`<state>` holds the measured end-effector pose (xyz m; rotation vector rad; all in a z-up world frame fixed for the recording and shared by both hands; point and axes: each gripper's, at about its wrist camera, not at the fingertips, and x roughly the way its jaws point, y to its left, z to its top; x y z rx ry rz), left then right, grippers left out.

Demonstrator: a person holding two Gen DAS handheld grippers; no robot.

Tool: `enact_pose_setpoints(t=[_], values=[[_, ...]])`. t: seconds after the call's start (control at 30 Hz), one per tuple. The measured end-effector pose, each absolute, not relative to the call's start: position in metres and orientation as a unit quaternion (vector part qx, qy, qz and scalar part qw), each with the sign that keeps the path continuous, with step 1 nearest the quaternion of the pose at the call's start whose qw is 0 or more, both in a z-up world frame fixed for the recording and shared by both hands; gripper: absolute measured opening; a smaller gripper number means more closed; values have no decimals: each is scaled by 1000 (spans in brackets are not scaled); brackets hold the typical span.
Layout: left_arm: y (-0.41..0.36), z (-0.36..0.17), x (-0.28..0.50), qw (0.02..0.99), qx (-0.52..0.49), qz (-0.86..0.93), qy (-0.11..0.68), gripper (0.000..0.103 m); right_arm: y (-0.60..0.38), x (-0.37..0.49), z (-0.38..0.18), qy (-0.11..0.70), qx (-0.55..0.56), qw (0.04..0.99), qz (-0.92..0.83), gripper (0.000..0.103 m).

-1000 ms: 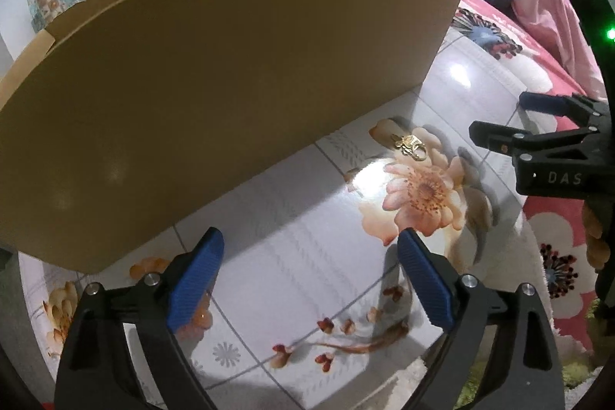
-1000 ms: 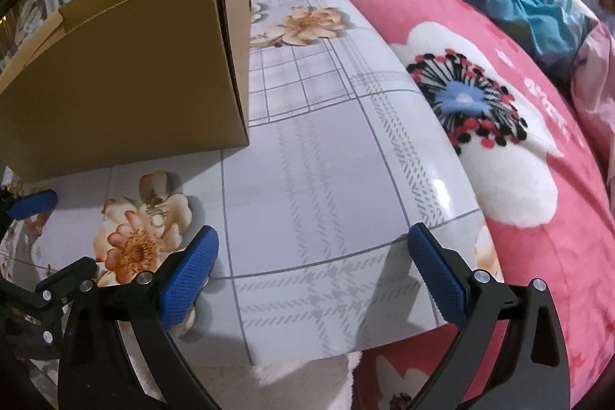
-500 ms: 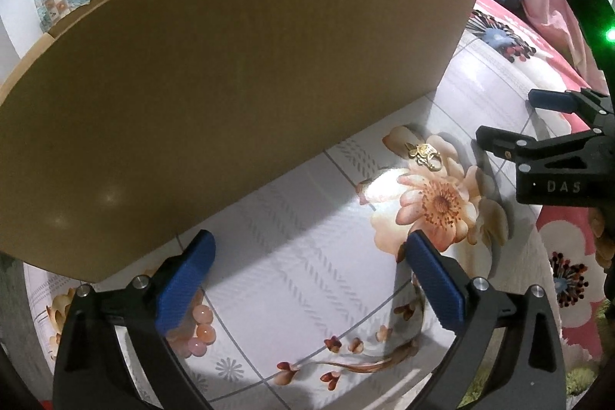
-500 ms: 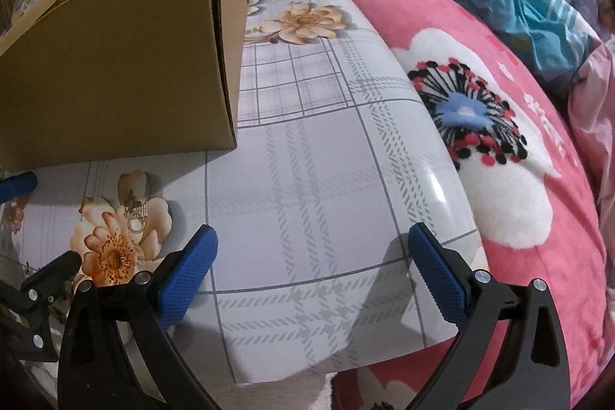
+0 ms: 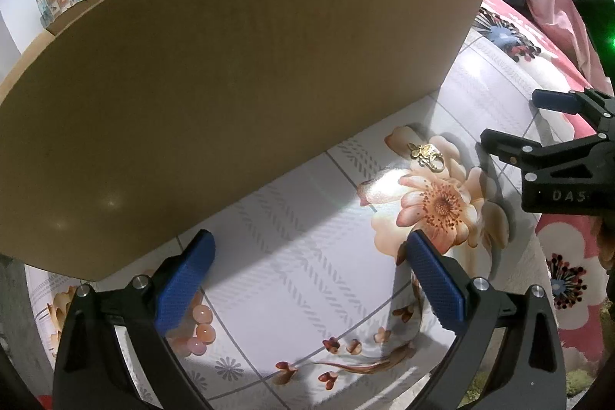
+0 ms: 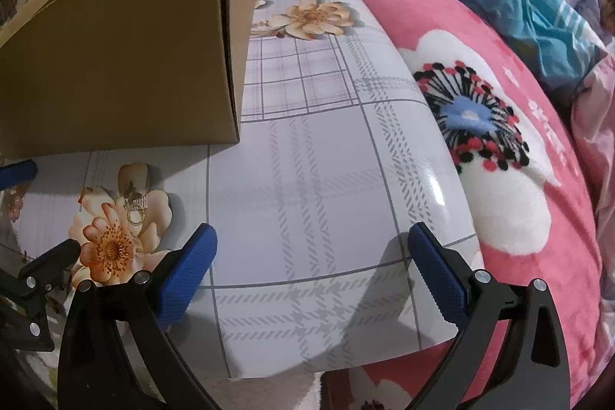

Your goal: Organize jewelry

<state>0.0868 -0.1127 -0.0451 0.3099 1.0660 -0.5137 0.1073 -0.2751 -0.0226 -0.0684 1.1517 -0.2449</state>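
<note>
Both your claws, left gripper (image 5: 307, 271) and right gripper (image 6: 311, 264), gape empty; small gold ring charm (image 5: 427, 156) and pink bead string (image 5: 198, 327) lie outside the brown cardboard box (image 5: 230, 83), nothing visibly sorted

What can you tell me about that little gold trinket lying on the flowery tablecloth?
The gold trinket is a small piece of jewelry in shiny gold-colored metal, with a ribbed or studded body, a tiny ornament at one end and a ring or loop at the other. It lies flat on the glossy tablecloth, on the petals of a printed peach flower, just in front of the cardboard box without touching it. Neither open gripper touches it.
</note>
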Motion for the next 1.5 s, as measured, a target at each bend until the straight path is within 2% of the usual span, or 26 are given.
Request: enact_pose_setpoints(t=[1.5], values=[[-126, -49, 94, 810, 145, -231, 519, 98, -286, 116, -22, 544, -22, 832, -105, 95]])
